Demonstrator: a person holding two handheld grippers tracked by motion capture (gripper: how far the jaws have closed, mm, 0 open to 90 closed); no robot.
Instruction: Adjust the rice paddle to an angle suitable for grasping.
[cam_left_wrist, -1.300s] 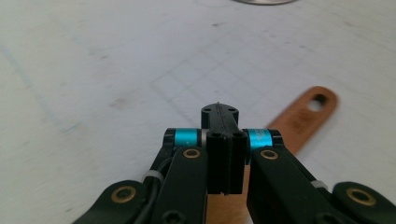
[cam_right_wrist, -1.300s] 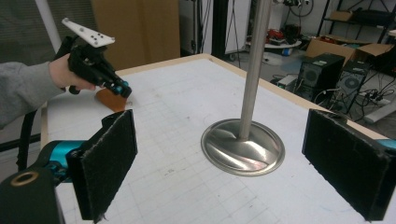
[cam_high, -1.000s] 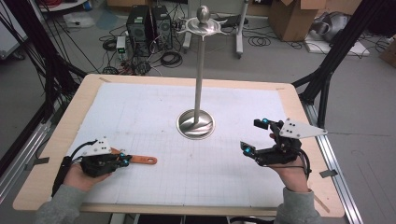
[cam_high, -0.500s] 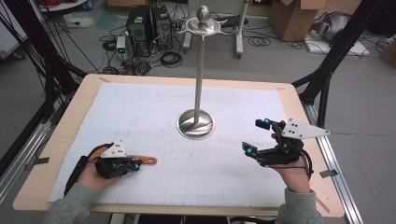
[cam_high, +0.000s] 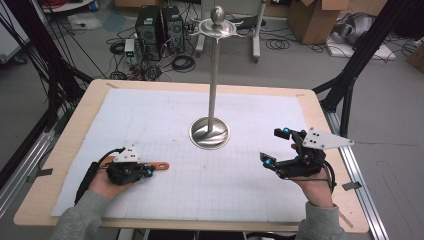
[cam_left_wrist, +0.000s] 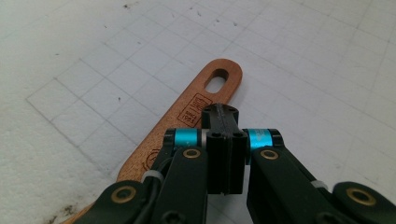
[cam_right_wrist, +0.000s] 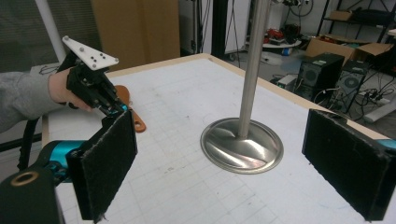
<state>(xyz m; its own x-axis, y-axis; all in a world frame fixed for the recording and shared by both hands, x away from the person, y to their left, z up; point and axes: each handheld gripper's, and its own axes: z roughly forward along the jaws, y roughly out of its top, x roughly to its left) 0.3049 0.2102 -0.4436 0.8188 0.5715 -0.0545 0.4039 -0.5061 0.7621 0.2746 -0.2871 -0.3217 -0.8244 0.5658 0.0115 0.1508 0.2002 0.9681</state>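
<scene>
A flat wooden utensil handle with a slot hole at its tip lies on the white grid mat at the front left. My left gripper hangs low over it, pointing right. In the left gripper view its jaws are pressed together, and the handle runs underneath and beyond them. I cannot tell whether they touch the wood. My right gripper hovers at the front right, wide open with nothing between its pads. From there I see the left gripper and the handle across the mat.
A tall metal stand with a round base rises from the middle of the mat, topped by hooked arms and a knob. Its base lies straight ahead of the right gripper. The wooden table edge frames the mat.
My left hand and its gripper have slid to the right along the wooden handle, which has stayed about where it was. The right gripper has barely moved and stays open.
</scene>
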